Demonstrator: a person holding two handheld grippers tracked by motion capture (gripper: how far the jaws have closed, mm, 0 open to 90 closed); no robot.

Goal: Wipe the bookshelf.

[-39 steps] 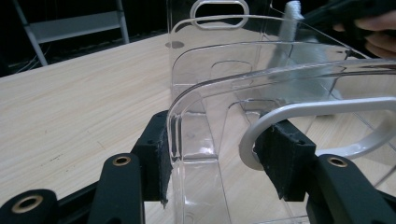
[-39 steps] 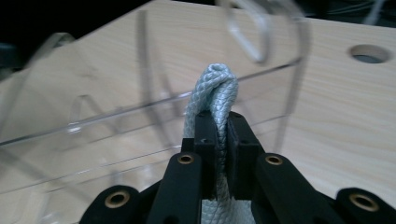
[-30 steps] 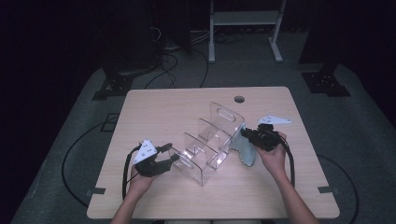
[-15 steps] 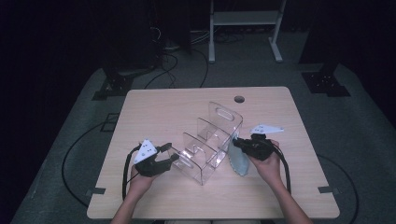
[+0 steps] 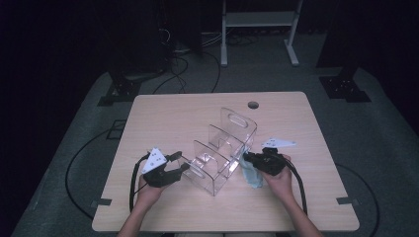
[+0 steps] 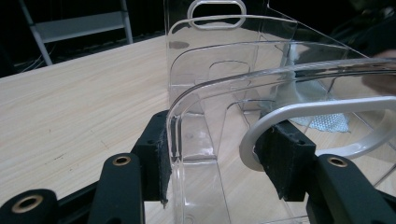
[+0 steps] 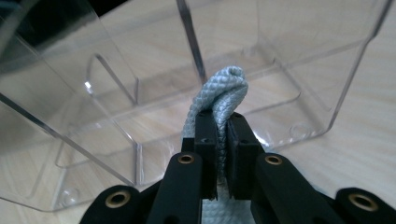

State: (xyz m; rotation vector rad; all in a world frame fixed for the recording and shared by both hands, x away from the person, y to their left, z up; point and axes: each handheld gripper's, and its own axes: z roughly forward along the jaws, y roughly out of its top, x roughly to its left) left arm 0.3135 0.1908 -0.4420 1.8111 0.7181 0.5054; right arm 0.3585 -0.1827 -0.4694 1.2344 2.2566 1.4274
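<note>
A clear acrylic organizer (image 5: pixel 222 148) with several open compartments stands at the middle of the wooden table (image 5: pixel 168 118). My left gripper (image 5: pixel 184 168) is shut on its near end wall (image 6: pixel 196 140); the pads (image 6: pixel 161 154) press on both faces beside the handle slot. At the organizer's right side my right gripper (image 5: pixel 247 158) is shut on a folded light blue-grey cloth (image 5: pixel 252 177). In the right gripper view the cloth (image 7: pixel 224 88) sticks up between the jaws, right against the clear side wall (image 7: pixel 116 93). The cloth (image 6: pixel 322 119) also shows through the walls in the left gripper view.
A round cable hole (image 5: pixel 253 104) lies near the table's far edge. Behind the table stand a white metal frame (image 5: pixel 257 19) and dark equipment, with cables (image 5: pixel 183 74) on the grey floor.
My right gripper has come down and to the left with the cloth, closer to the organizer's right side. The left gripper and the organizer have stayed put.
</note>
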